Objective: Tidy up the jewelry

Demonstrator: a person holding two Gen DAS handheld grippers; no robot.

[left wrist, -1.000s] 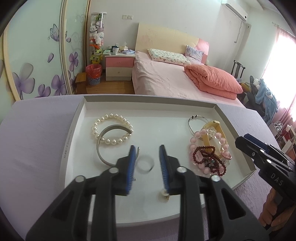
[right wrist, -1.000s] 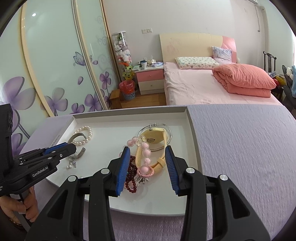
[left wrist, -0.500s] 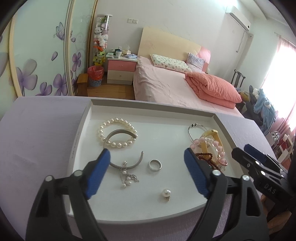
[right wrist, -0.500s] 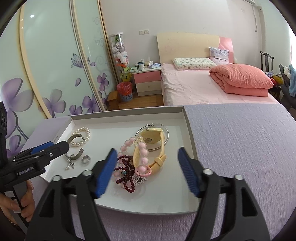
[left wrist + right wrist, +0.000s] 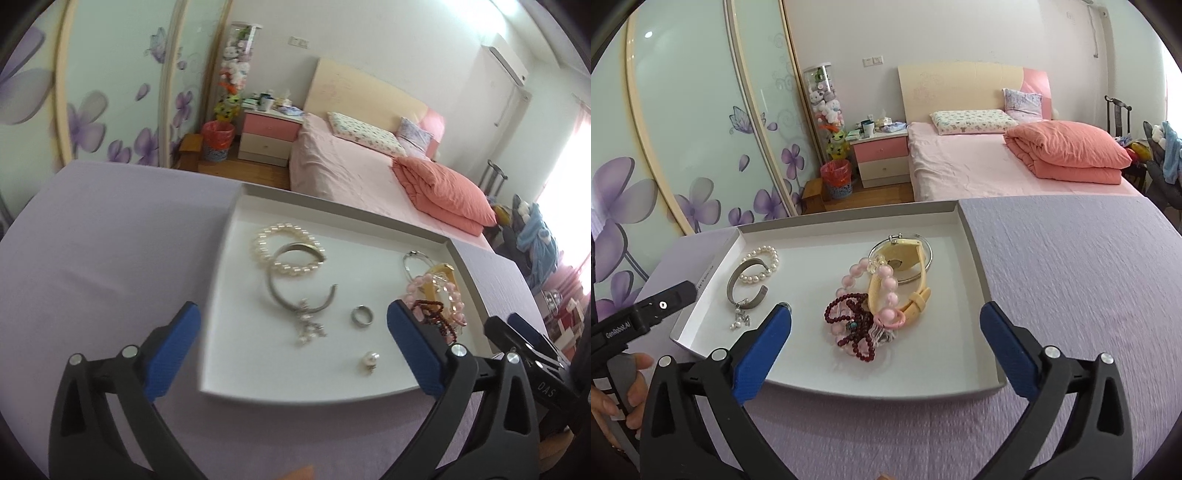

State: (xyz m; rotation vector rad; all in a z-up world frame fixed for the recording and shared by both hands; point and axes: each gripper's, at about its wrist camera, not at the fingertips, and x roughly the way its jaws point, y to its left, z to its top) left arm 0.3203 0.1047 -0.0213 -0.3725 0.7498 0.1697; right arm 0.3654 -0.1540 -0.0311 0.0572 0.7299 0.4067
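A white tray (image 5: 295, 397) on the purple cloth holds jewelry. On its left lie a pearl bracelet (image 5: 258, 240), a silver cuff (image 5: 275, 295) with a pearl charm (image 5: 308, 328), a silver ring (image 5: 362, 316) and a pearl earring (image 5: 370, 359). On its right a yellow watch (image 5: 905, 254), pink beads (image 5: 886, 284) and dark red beads (image 5: 849, 314) are piled together. My left gripper (image 5: 292, 306) hovers at the tray's near left corner, jaws opening, gripping nothing. My right gripper (image 5: 885, 306) hangs above the pile, jaws opening, touching none of it.
Purple cloth (image 5: 1071, 277) stretches wide to the right of the tray and also to the left (image 5: 92, 240). A hand (image 5: 624, 387) holds the left gripper's handle. Past the table's far edge are a pink bed (image 5: 979, 162) and flowered wardrobe doors (image 5: 683, 147).
Both grippers' jaws have spread from narrow to wide. The left gripper has drawn back and leftward, so the ring is no longer between its fingers. The right gripper has stayed put.
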